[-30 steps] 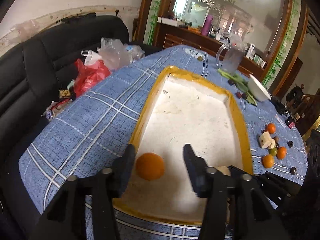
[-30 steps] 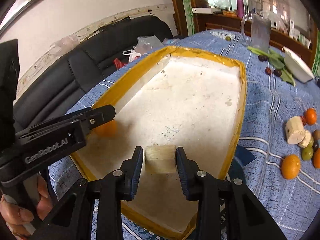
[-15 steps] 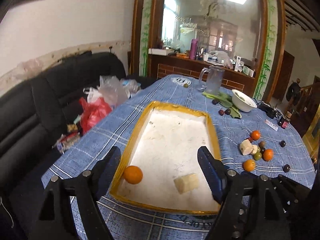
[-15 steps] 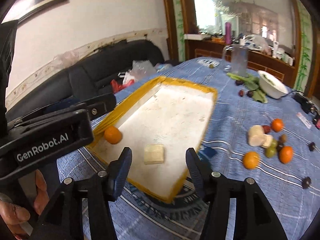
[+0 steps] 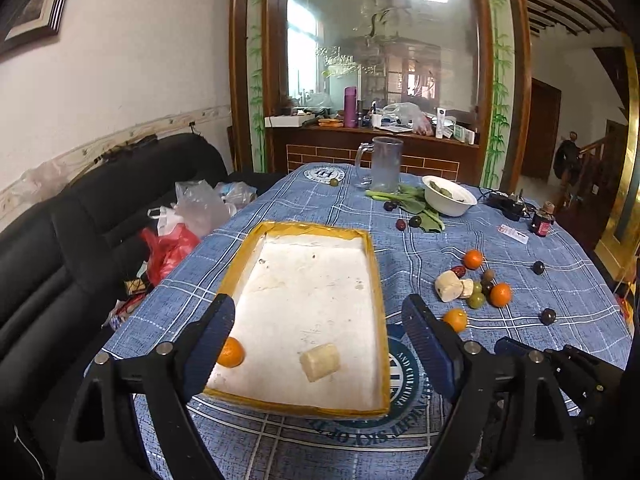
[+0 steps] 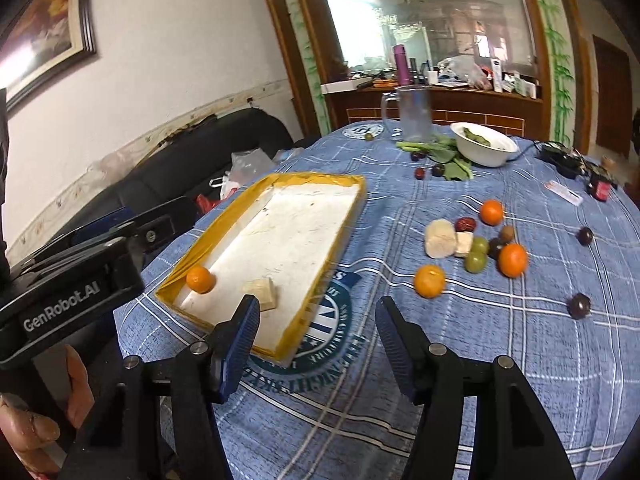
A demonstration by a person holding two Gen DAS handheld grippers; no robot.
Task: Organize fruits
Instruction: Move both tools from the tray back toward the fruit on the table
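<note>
A yellow-rimmed white tray (image 5: 304, 229) (image 6: 320, 179) lies on the blue checked tablecloth. In its near end sit an orange (image 5: 230, 353) (image 6: 199, 279) and a pale fruit chunk (image 5: 320, 361) (image 6: 263, 293). To the right lies a loose group of fruit: oranges (image 6: 429, 281), green grapes (image 6: 475, 261), a pale chunk (image 5: 448, 286) and dark plums (image 6: 579, 305). My left gripper (image 5: 318, 334) is open and empty above the tray's near end. My right gripper (image 6: 314, 322) is open and empty, right of the tray's near corner.
A white bowl (image 5: 449, 201), green leaves (image 6: 448, 152) and a clear jug (image 5: 385, 161) stand at the far side. Small bottles and cables (image 5: 516, 206) lie far right. A black sofa with plastic bags (image 5: 176, 236) runs along the left table edge.
Both grippers let go of their fruit in the tray, opened wide and pulled back and up. The right gripper swung right toward the loose fruit.
</note>
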